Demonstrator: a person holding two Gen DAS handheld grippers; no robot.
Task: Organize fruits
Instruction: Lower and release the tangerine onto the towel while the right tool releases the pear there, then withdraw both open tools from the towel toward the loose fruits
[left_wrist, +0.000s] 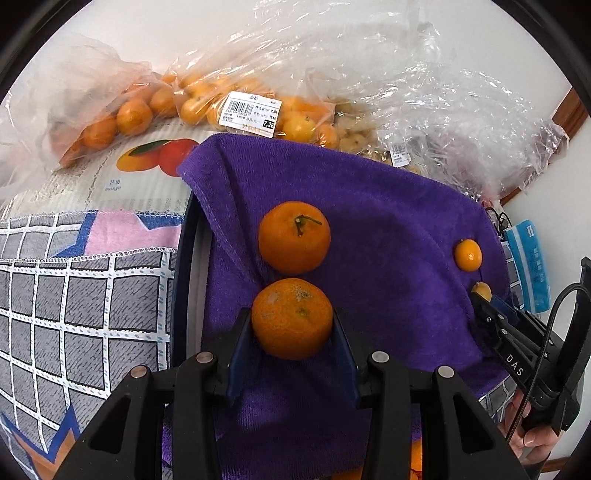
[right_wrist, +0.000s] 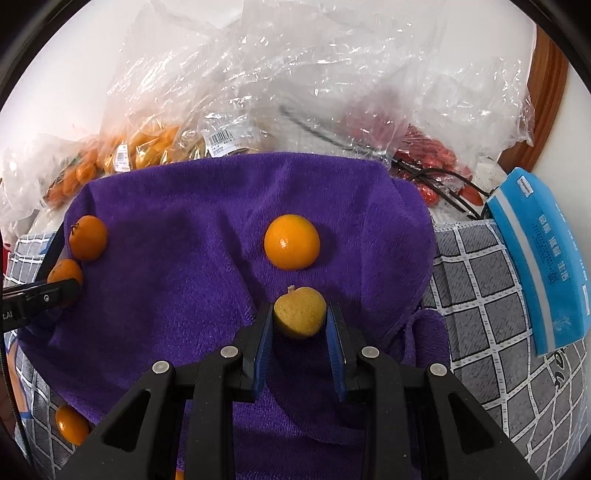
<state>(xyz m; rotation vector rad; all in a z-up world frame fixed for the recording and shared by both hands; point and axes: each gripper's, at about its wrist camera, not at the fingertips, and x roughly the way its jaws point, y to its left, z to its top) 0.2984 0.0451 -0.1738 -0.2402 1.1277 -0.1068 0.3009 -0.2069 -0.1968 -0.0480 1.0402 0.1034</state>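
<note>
Okay, your left tongs (left_wrist: 292, 325) tilt steeply down, clamping a mandarin (left_wrist: 291, 318); right tongs (right_wrist: 300, 318) angled likewise, pinching a yellow kumquat (right_wrist: 300, 312) over the purple towel (right_wrist: 192, 258).

- On the towel (left_wrist: 388, 229), a mandarin (left_wrist: 291, 318) sits between my left fingers (left_wrist: 239, 343), another (left_wrist: 294, 237) just behind it.
- A small fruit (right_wrist: 300, 312) sits between my right fingers (right_wrist: 263, 345); bags (left_wrist: 258, 96) lie behind the towel.
</note>
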